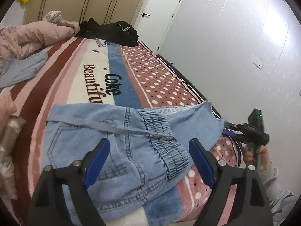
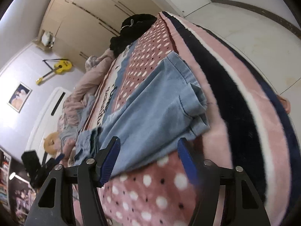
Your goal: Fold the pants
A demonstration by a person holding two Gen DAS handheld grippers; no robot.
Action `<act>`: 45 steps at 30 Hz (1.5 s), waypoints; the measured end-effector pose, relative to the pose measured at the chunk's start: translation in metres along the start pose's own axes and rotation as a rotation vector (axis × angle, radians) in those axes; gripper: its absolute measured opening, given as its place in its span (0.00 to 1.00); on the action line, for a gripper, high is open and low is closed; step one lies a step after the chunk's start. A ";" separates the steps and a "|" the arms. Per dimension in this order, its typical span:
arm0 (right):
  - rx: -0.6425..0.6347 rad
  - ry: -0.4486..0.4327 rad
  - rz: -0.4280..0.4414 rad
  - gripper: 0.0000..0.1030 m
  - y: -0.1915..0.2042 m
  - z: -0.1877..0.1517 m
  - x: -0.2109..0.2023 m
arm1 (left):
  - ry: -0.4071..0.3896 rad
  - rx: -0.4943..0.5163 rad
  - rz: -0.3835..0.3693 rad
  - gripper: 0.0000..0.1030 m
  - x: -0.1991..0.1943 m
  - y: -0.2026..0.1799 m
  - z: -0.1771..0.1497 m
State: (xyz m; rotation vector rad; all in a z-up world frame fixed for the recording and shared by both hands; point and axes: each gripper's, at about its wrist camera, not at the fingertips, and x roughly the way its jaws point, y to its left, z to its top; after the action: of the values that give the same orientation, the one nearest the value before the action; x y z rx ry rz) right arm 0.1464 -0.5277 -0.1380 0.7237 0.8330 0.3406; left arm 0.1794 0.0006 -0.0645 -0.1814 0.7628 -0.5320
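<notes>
Tilting down over the pants (image 1: 116, 143) — left gripper (image 1: 149, 160) and right gripper (image 2: 148, 158) both gaping, empty

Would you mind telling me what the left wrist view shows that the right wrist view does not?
Only the left wrist view shows the elastic waistband, the drawstring and the door handle. Only the right wrist view shows the yellow guitar, the framed picture and the leg hems. Both show the denim pants, the patterned blanket and the black garment.
</notes>
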 end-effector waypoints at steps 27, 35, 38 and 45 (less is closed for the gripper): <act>0.195 -0.119 -0.078 0.56 0.001 -0.031 0.009 | -0.084 -0.071 -0.018 0.81 -0.029 0.038 -0.013; 0.233 -0.176 -0.105 0.04 0.010 -0.006 0.042 | -0.119 -0.105 -0.024 0.81 -0.042 0.050 -0.018; 0.225 -0.202 -0.129 0.03 0.026 0.000 0.045 | -0.141 -0.108 -0.018 0.81 -0.052 0.058 -0.020; -0.099 -0.267 -0.053 0.03 0.156 0.005 0.037 | -0.190 -0.140 -0.011 0.81 -0.076 0.087 -0.027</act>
State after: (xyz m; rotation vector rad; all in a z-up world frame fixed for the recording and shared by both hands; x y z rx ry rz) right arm 0.1733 -0.3988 -0.0471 0.6369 0.5773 0.2295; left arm 0.1491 0.1156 -0.0673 -0.3617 0.6138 -0.4646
